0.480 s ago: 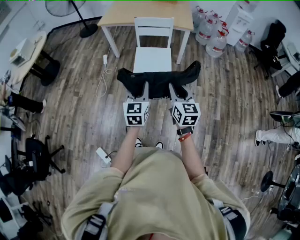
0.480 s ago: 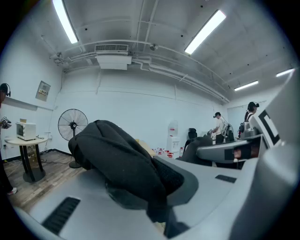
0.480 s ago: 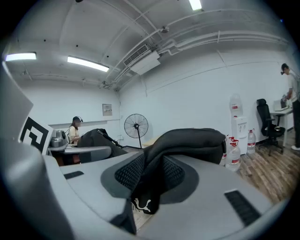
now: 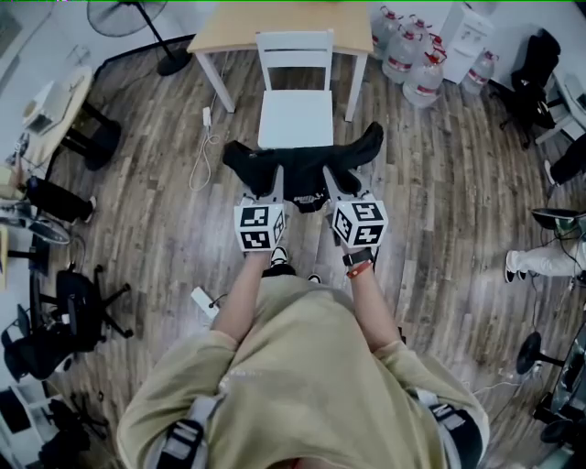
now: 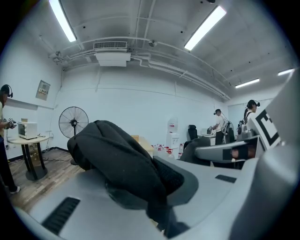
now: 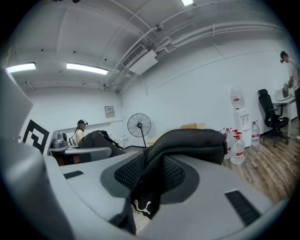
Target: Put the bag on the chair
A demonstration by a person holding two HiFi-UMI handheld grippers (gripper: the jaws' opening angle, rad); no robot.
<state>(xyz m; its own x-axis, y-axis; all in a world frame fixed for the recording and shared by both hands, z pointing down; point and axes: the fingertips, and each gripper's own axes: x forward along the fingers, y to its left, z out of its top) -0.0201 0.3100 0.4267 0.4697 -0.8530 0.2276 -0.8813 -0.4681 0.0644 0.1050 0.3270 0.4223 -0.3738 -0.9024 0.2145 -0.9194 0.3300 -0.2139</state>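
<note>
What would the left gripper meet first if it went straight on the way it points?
Probably the white wooden chair, straight beyond the black fabric bag that the left gripper is shut on; its height against the seat is unclear.

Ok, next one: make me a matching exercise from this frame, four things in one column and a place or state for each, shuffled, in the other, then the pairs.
Things
1. bag
2. chair
3. water bottles
4. fan

Places or states
A. stands on the floor left of the table
B. white, seat bare, backed against the table
C. clamped in the left gripper and the right gripper
D. clustered on the floor right of the table

Pairs: 1-C, 2-B, 3-D, 4-A
</note>
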